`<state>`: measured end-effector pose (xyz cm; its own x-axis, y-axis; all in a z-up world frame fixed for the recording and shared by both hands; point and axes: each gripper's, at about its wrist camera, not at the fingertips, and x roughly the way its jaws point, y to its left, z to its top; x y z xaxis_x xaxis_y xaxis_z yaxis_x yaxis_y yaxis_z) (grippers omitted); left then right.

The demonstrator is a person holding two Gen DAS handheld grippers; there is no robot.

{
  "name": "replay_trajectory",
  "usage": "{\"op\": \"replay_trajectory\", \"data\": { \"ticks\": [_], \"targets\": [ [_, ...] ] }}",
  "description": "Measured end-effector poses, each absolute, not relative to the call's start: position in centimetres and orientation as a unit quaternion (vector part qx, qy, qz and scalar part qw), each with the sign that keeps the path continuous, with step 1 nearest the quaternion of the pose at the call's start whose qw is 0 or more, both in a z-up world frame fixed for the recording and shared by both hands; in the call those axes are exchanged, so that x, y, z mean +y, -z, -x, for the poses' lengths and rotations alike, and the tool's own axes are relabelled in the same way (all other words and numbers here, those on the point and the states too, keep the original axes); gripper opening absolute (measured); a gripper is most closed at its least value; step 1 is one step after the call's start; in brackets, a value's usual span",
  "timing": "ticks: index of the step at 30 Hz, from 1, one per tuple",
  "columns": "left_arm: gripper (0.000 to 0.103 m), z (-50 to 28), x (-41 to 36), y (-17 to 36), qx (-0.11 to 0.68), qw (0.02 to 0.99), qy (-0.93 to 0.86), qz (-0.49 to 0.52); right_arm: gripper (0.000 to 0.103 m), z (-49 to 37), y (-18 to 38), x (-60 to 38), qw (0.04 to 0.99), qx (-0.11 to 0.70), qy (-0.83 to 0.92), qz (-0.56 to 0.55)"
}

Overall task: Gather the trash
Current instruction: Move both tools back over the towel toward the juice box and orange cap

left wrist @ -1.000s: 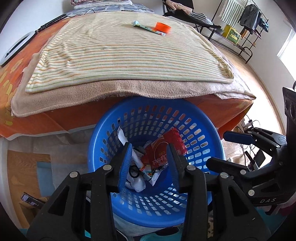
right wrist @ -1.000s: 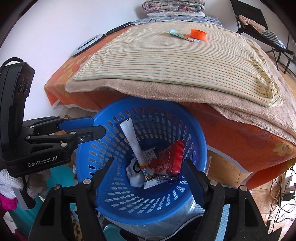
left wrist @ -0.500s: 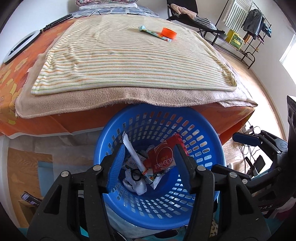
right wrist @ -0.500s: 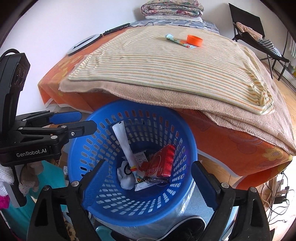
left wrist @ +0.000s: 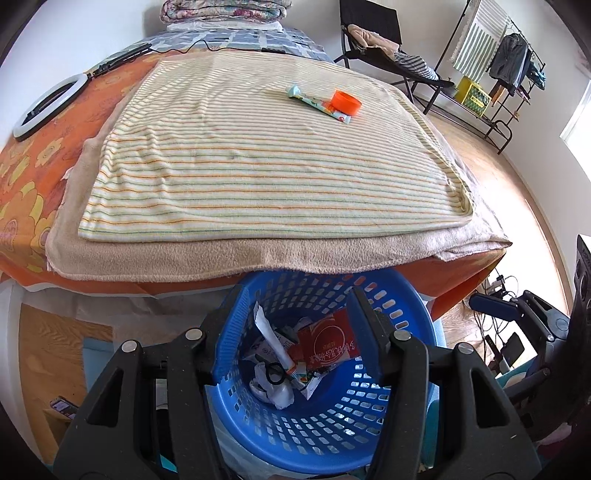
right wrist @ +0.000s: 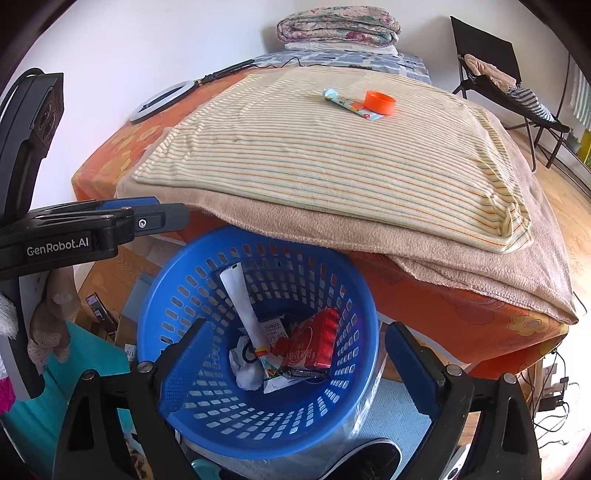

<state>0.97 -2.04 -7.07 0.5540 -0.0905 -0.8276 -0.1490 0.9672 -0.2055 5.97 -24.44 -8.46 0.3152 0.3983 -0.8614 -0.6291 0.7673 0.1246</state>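
Both tools hang over the blue basket (right wrist: 258, 424) that stands on the floor against the bed. The left tool (left wrist: 295, 332) and the right tool (right wrist: 295, 354) are spread wide and grasp nothing. In the basket lie a red packet (right wrist: 314, 343), a white wrapper (right wrist: 240, 295) and crumpled paper. On the striped blanket (left wrist: 258, 177) rest an orange lid (left wrist: 345, 102) and a tube (left wrist: 317, 104), touching.

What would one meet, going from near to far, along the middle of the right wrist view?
Blue basket holding a red packet → beige blanket edge → striped towel → snack wrapper with the orange lid → folded quilts.
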Motion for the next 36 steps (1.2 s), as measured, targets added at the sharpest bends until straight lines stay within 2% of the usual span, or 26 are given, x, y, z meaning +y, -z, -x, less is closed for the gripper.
{"op": "replay_trajectory", "data": {
  "ticks": [7, 20, 29, 36],
  "targets": [
    [0.056, -4.0, -1.6, 4.8, 0.463, 0.879, -0.011, 0.111, 0.096, -8.6, 6.5, -24.6, 0.805, 0.489, -0.324, 0.089],
    [0.056, -13.8, 0.6, 2.5, 0.452, 0.884, 0.003, 0.121, 0.099, -18.5, 2.5, -23.7, 0.85, 0.427, -0.302, 0.064],
    [0.056, -21.6, 2.5, 2.9, 0.447, 0.882, 0.004, 0.15, 0.098, -26.8, 3.9, -22.0, 0.85, 0.44, -0.289, 0.031],
    [0.056, -26.4, 5.5, 5.3, 0.458, 0.861, -0.001, 0.219, 0.092, -31.3, 6.5, -20.2, 0.837, 0.463, -0.291, 0.027]
  ]
}}
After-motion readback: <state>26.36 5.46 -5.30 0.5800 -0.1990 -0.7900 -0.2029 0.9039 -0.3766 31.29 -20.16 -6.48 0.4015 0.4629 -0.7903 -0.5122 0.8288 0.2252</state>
